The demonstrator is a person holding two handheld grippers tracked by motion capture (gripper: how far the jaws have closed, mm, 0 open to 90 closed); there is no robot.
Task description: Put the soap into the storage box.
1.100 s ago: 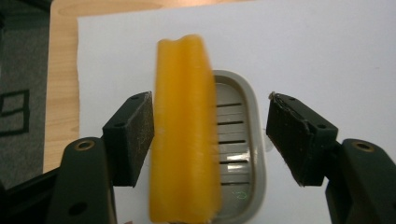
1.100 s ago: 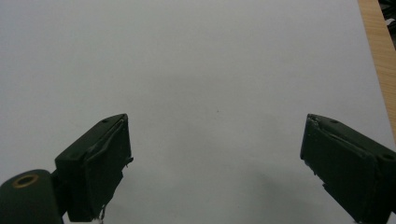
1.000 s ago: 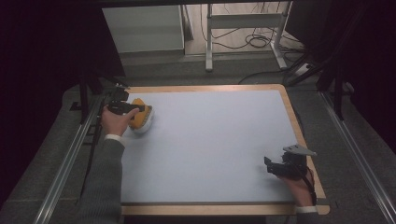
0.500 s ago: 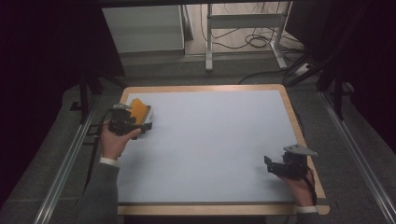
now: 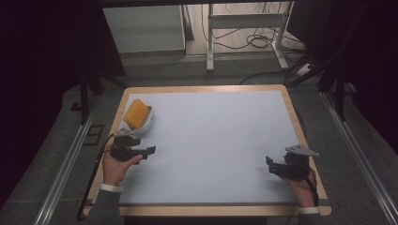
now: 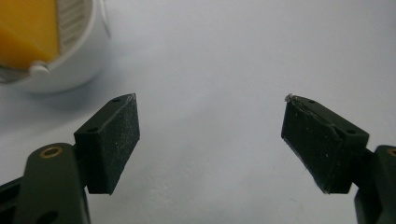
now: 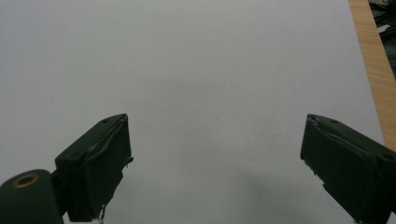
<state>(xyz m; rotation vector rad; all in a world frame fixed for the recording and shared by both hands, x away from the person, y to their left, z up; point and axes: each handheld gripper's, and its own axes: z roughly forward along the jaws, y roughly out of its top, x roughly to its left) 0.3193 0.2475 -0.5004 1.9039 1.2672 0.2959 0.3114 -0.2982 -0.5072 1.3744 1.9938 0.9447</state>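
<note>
Two tools gape empty: left tool (image 5: pixel 151 150) just opened, near white bowl (image 5: pixel 143 123) holding yellow sponge (image 5: pixel 136 113); right tool (image 5: pixel 269 163) near-right.

Both grippers' fingers (image 6: pixel 112 144) apart, empty.

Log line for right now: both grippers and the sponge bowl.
left gripper: open, empty | right gripper: open, empty | yellow sponge: in white bowl, far-left of table
</note>
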